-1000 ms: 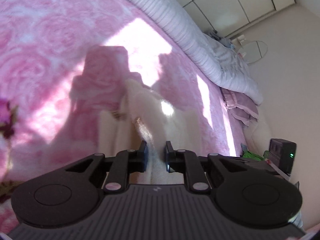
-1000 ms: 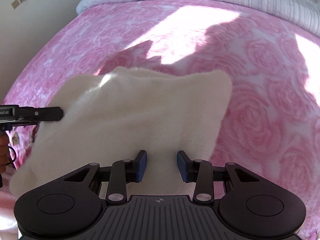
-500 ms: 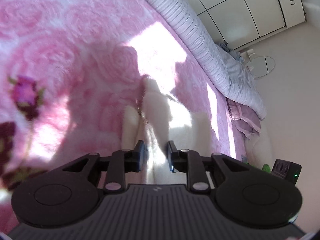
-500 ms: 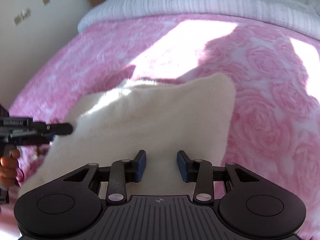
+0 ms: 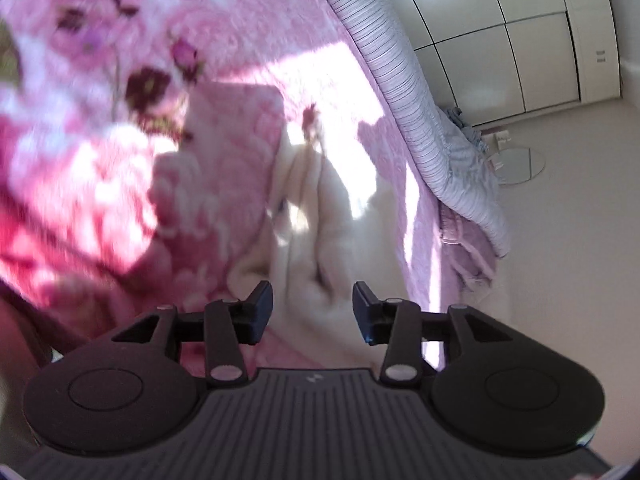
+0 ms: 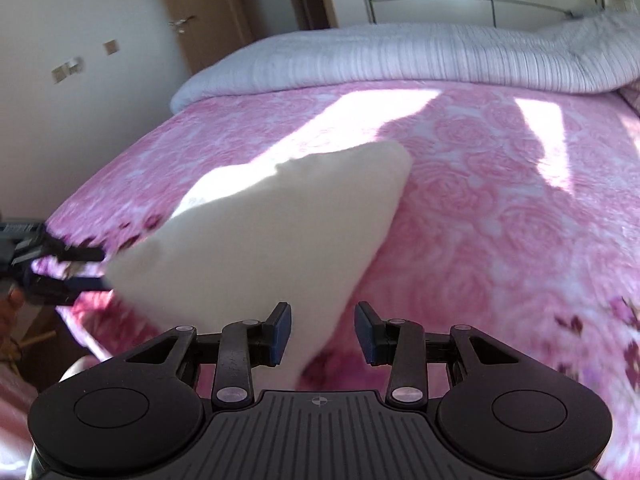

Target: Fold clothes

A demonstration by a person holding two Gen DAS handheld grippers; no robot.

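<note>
In the left wrist view the left tongs [image 5: 313,307] stand with their jaws spread apart and nothing pinched between them. Just beyond their tips, at twelve o'clock, lies the cream fleece garment [image 5: 320,236], bunched in soft ridges on the pink rose-patterned bedspread [image 5: 224,20]. Sunlight falls in patches across both. Farther out, from twelve toward three o'clock, a grey striped duvet [image 5: 400,80] runs along the far edge of the bed, with white wardrobe doors [image 5: 520,32] behind it.

In the right wrist view the right tongs [image 6: 323,331] are likewise parted and grip nothing; a lower corner of the cream fleece garment [image 6: 272,240] hangs between the blue pads without visibly being clamped. The cloth spreads from there toward eleven o'clock as a broad, smooth panel, its far corner at about one o'clock. At nine o'clock the left tongs [image 6: 86,268] sit at the garment's left edge, blurred, so whether they touch it cannot be told. Beyond lies the bedspread [image 6: 500,200], then the duvet [image 6: 380,60], and a wooden door [image 6: 188,12] at eleven o'clock.
</note>
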